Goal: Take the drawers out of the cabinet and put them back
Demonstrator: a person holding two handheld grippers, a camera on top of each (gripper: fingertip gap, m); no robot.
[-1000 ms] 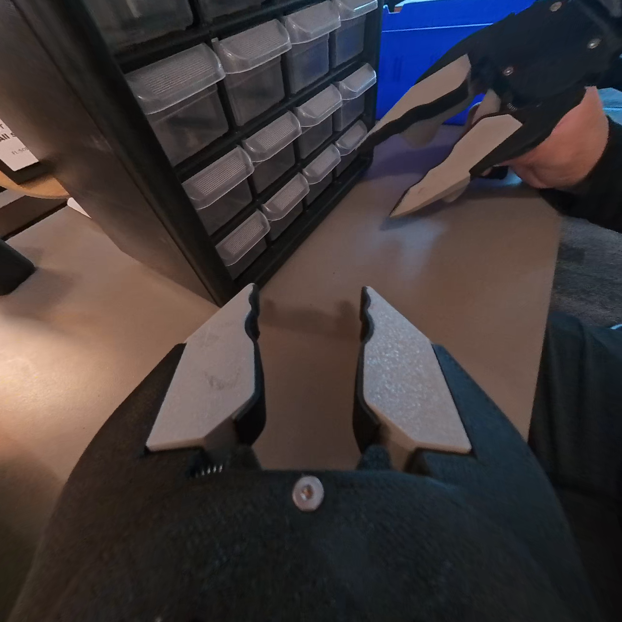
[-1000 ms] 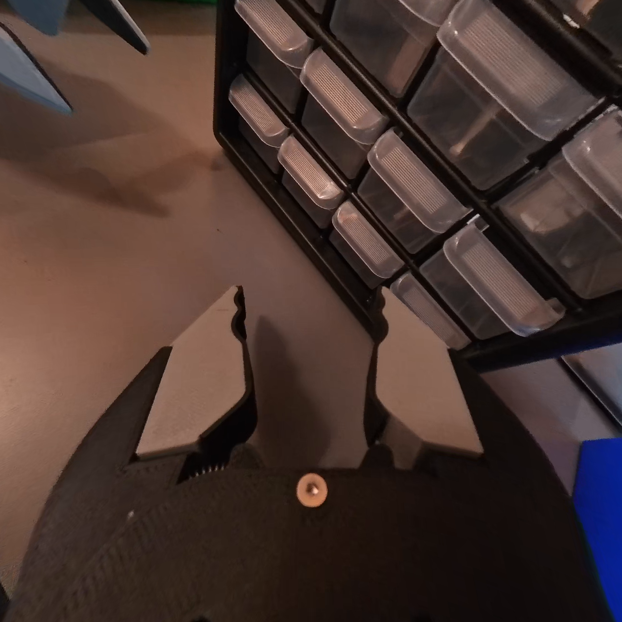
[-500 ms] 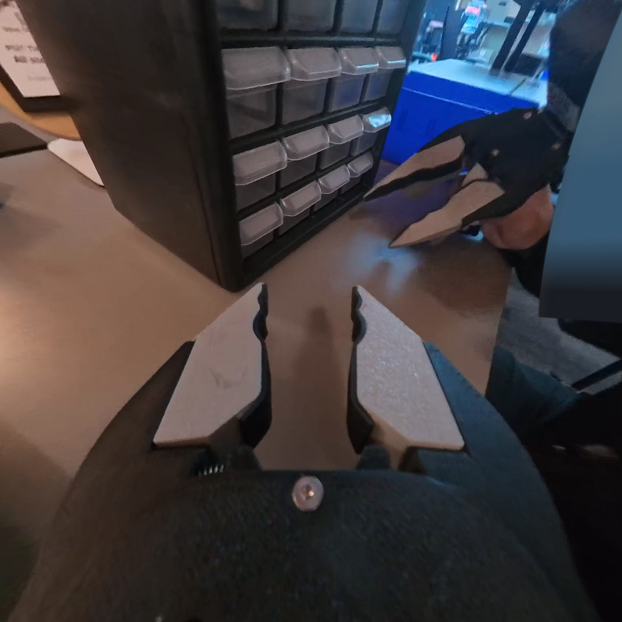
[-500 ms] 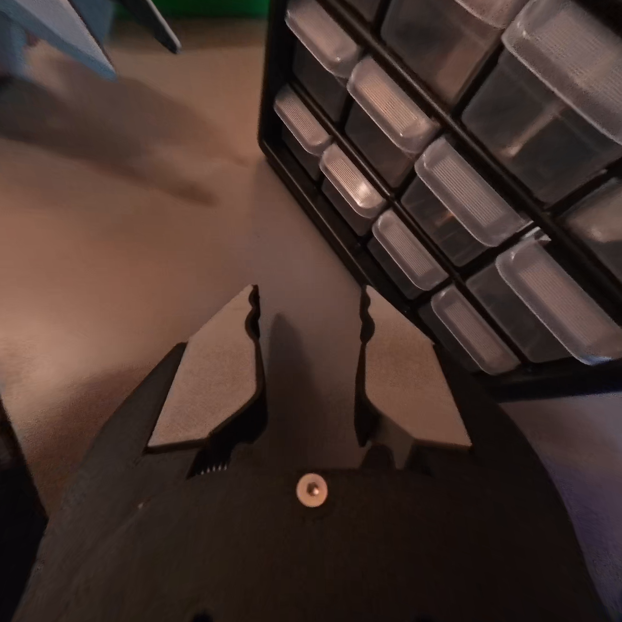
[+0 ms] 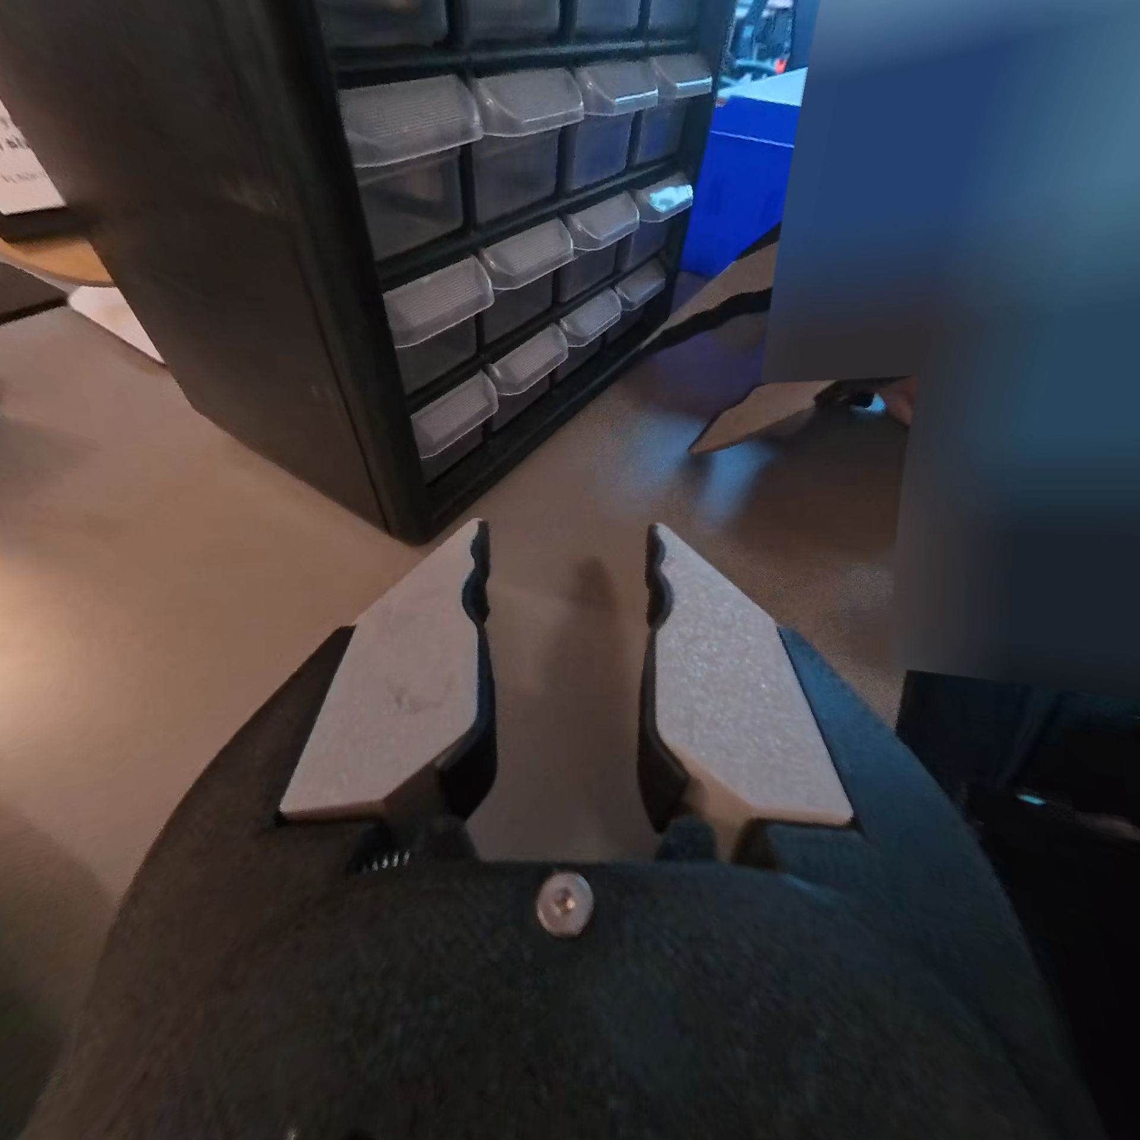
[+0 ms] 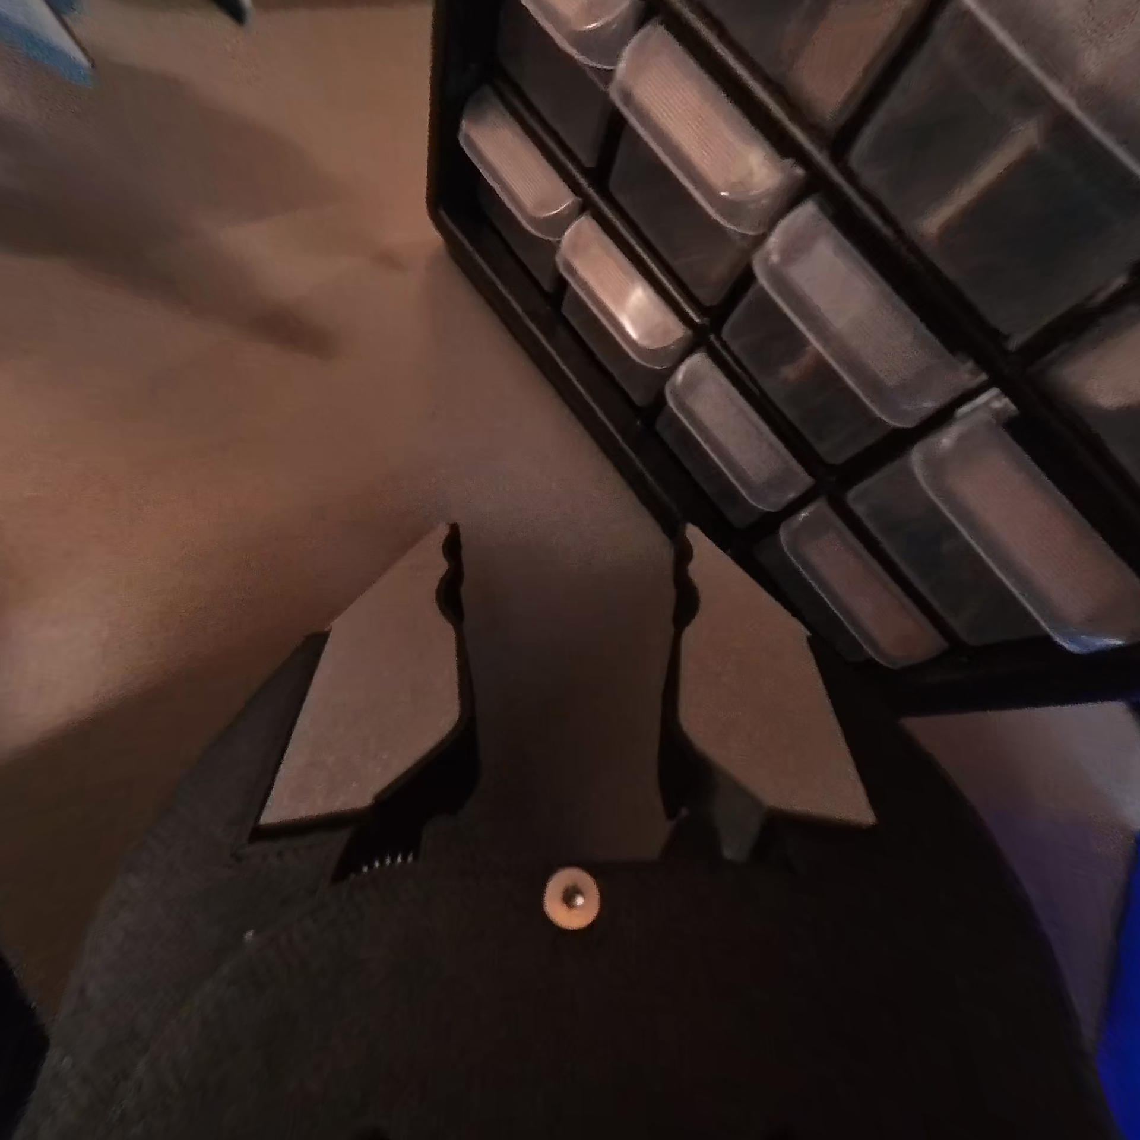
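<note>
A black cabinet (image 5: 247,277) with several clear plastic drawers (image 5: 444,308) stands on the brown table (image 5: 185,586). All the drawers in view sit in their slots. My left gripper (image 5: 564,543) is open and empty, low over the table in front of the cabinet's near corner. My right gripper (image 6: 564,543) is open and empty, close to the bottom row of drawers (image 6: 728,432) in the right wrist view. Its grey fingers (image 5: 759,413) also show in the left wrist view, partly hidden by a blurred patch.
A blue bin (image 5: 740,203) stands behind the cabinet on the right, and its edge shows in the right wrist view (image 6: 1116,962). A white sheet (image 5: 24,166) stands far left. A dark sleeve (image 5: 1018,740) lies at the table's right edge.
The left gripper has tilted up and swung so the cabinet front faces it more squarely. The right gripper has moved closer to the bottom drawers, and its jaws stand wider than half a second ago.
</note>
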